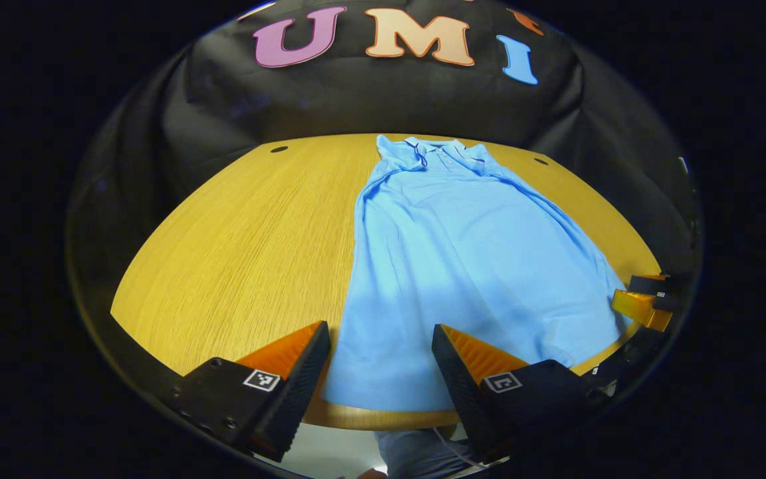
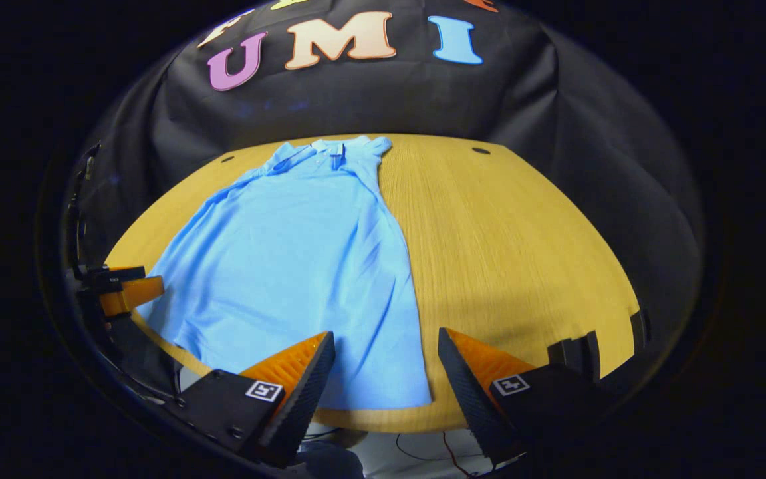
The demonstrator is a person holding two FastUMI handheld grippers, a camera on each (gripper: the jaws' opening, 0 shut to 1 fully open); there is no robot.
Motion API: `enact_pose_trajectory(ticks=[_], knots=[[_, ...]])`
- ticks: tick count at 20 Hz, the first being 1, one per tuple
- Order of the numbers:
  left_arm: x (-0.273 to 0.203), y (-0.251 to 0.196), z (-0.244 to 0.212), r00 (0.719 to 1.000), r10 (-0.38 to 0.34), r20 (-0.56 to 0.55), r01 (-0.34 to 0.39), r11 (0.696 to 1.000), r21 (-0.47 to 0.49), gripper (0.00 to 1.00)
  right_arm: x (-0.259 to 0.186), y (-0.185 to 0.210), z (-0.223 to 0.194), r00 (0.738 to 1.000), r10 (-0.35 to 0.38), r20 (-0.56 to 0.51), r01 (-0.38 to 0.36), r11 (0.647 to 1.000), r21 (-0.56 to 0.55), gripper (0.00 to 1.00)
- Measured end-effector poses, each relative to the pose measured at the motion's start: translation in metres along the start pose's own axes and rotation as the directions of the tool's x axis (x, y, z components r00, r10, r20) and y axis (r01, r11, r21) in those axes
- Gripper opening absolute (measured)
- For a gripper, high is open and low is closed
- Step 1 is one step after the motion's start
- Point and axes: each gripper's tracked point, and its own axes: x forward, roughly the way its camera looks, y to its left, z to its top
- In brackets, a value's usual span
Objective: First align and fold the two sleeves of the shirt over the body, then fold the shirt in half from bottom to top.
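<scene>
Left gripper view: the left gripper (image 1: 381, 346) hung low over the near table edge, fingers spread wide, nothing between them. The shirt (image 1: 463, 266) lay flat on the wooden table (image 1: 250, 246) just ahead, its hem under the gap between the fingertips. Its long axis ran away from the tool, collar at the far end by the cloth wall. The right gripper (image 1: 645, 299) sat far to the right beside the shirt's edge; its spread I could not tell here.

Right gripper view: the right gripper (image 2: 386, 349) was likewise spread, holding nothing, poised above the hem's right corner. The shirt stretched ahead and leftward, collar far. The left gripper showed at far left by the hem.
</scene>
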Motion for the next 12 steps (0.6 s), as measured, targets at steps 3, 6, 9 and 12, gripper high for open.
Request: enact_pose_trajectory(ticks=[3,6,9,12], knots=[[0.0,-0.002,0.002,0.999,0.003,0.043,-0.002,1.0,-0.013,0.96,0.002,0.002,-0.005,1.0,-0.008,-0.011,0.008,1.0,-0.004,0.94],[0.001,-0.017,0.001,0.995,-0.038,0.097,0.038,0.999,0.005,0.8,-0.001,0.017,-0.006,1.0,0.023,-0.018,-0.023,1.0,-0.012,0.78],[0.004,-0.023,0.002,0.994,-0.056,0.092,0.059,0.998,-0.033,0.29,-0.001,0.033,-0.004,0.998,0.069,-0.001,-0.069,0.997,-0.026,0.37],[0.004,-0.024,0.003,0.995,-0.071,0.076,0.078,0.992,-0.1,0.0,-0.003,0.041,-0.008,0.995,0.093,-0.022,-0.093,0.996,-0.002,0.05]])
